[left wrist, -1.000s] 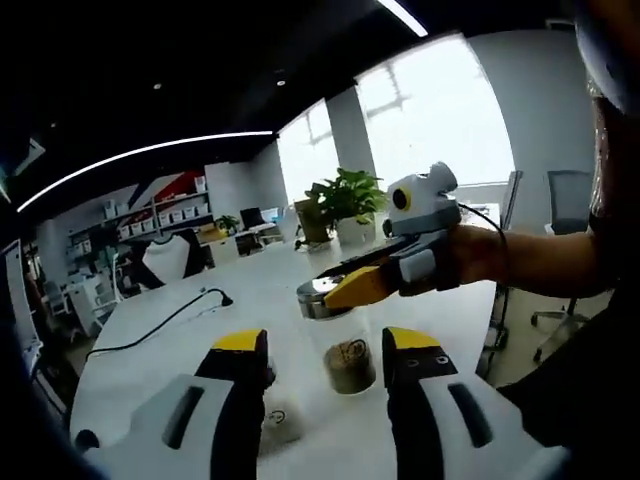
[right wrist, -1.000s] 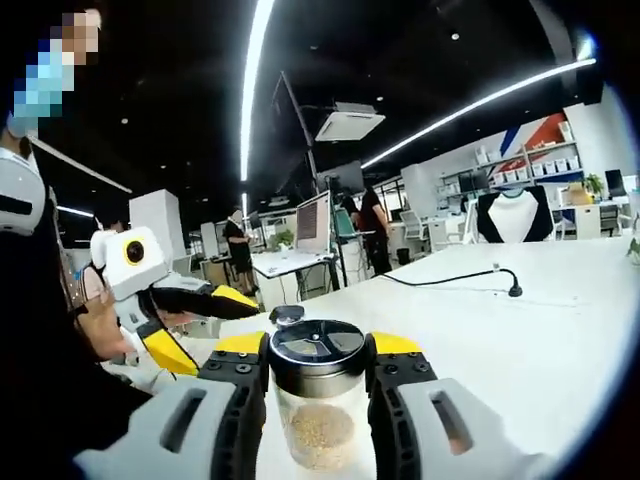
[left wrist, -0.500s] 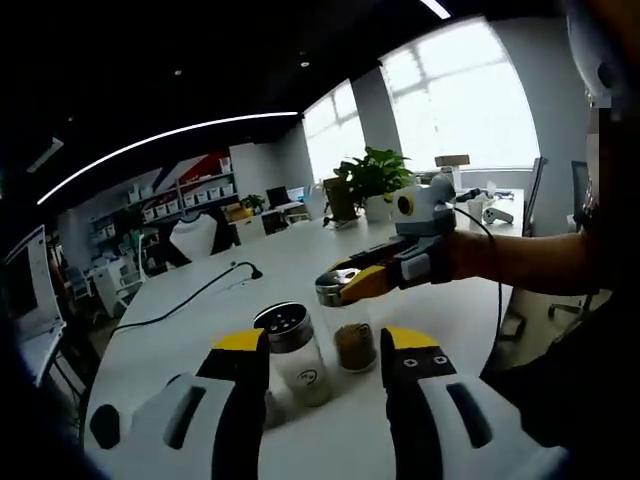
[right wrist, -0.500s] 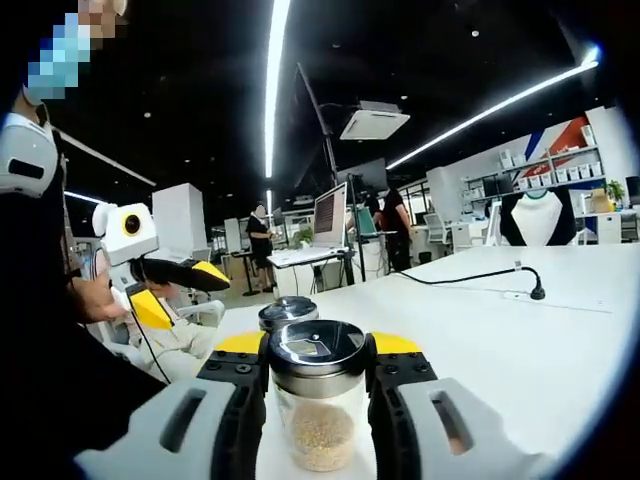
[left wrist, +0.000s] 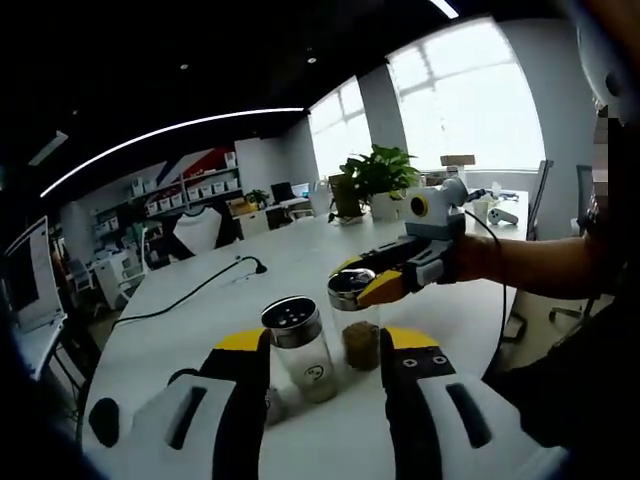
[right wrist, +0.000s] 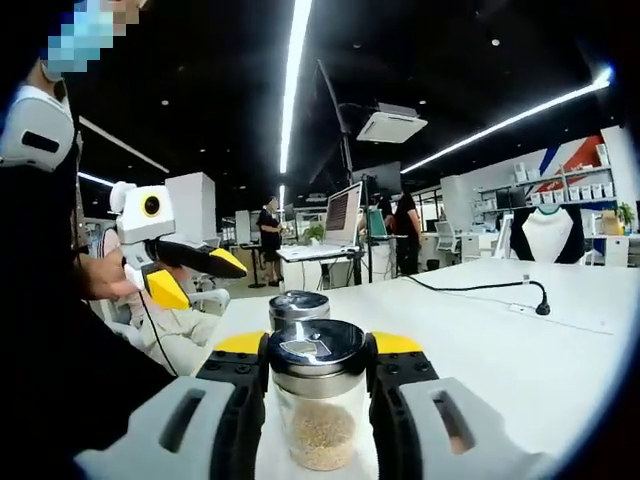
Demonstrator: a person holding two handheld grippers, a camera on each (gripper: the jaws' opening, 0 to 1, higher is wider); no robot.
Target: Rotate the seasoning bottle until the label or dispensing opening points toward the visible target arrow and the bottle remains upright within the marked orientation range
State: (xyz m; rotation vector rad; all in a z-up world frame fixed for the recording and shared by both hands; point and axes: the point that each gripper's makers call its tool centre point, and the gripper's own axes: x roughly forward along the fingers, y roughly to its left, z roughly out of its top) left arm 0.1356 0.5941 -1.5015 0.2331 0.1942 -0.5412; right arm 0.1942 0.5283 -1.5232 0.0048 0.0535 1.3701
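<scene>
The seasoning bottle (right wrist: 319,405) is a clear glass shaker w/ a shiny steel lid and pale grains in the lower part. In the right gripper view it stands upright at 6 o'clock, on the white table (right wrist: 520,350), and the right gripper (right wrist: 319,385) is clamped on it: both black jaws w/ yellow tips press the lid area from the two sides. In the left gripper view the same bottle (left wrist: 358,325) is just right of centre, and the right gripper (left wrist: 372,283) reaches in from 3 o'clock w/ its yellow tips around the lid; a forearm (left wrist: 530,270) is behind it.

A second shaker (left wrist: 300,345), also w/ steel lid but w/ white content and a small dark mark on the glass, stands just beside the bottle, at its 9 o'clock in the left gripper view. In the right gripper view it (right wrist: 298,307) is directly behind the bottle, mostly covered by it; touching or not, cannot tell.

The left gripper (left wrist: 324,365) is released: its jaws are apart and hold nothing, w/ both shakers seen in the gap beyond them. In the right gripper view it (right wrist: 195,273) hangs in the air at 9 o'clock, jaws spread.

Further out: a black cable (left wrist: 190,300) lies across the table toward 10 o'clock in the left gripper view, and a potted plant (left wrist: 378,180) stands at the far edge at 1 o'clock, before the bright windows (left wrist: 460,110).
</scene>
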